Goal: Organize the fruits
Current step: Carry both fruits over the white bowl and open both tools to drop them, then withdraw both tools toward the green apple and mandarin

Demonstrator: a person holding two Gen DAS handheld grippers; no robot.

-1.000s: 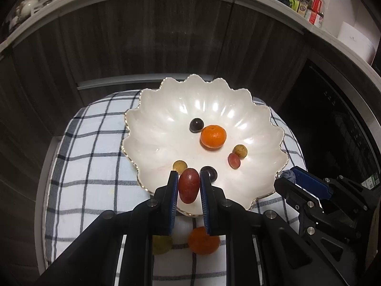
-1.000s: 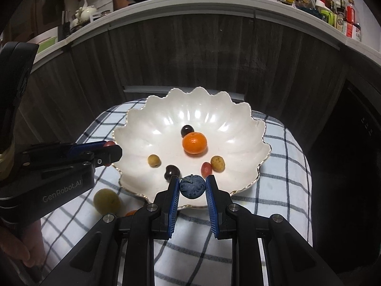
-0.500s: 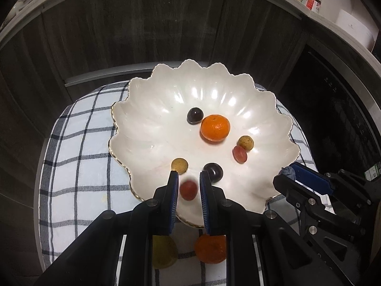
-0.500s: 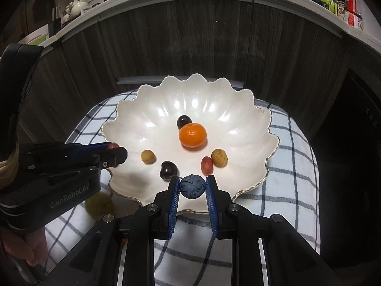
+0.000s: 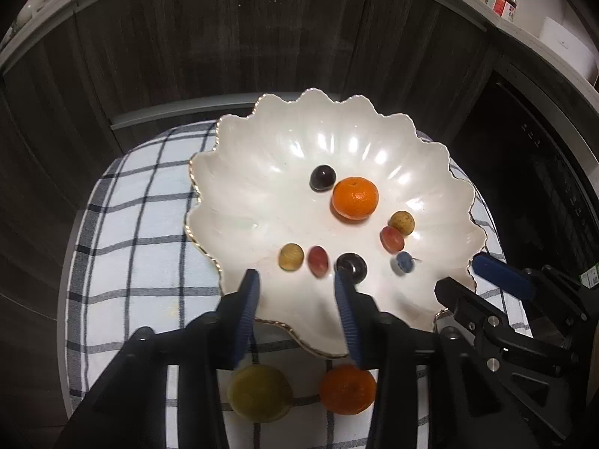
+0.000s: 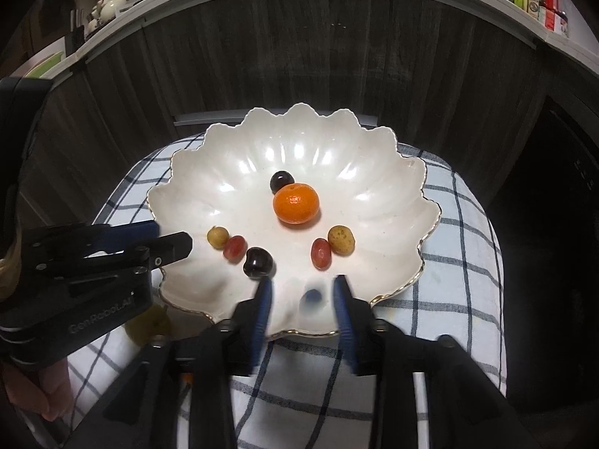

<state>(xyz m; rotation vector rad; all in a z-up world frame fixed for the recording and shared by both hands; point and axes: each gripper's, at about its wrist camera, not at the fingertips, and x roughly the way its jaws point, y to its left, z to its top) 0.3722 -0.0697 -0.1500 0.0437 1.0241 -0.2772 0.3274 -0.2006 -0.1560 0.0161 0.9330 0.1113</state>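
A white scalloped bowl holds a mandarin and several small fruits. My left gripper hangs over the bowl's near rim, its jaws opening. A red grape lies loose in the bowl just past its tips. My right gripper is over the near right rim, jaws also opening. A blurred blueberry sits between its pads, touching neither.
A yellow-green fruit and a second mandarin lie on the checked cloth in front of the bowl, under the left gripper. Dark cabinet fronts stand behind. A hand holds the left gripper.
Both grippers sank a little toward the bowl and their jaws parted. The left one let go of the red grape, the right one the blueberry; both fruits now lie in the bowl.
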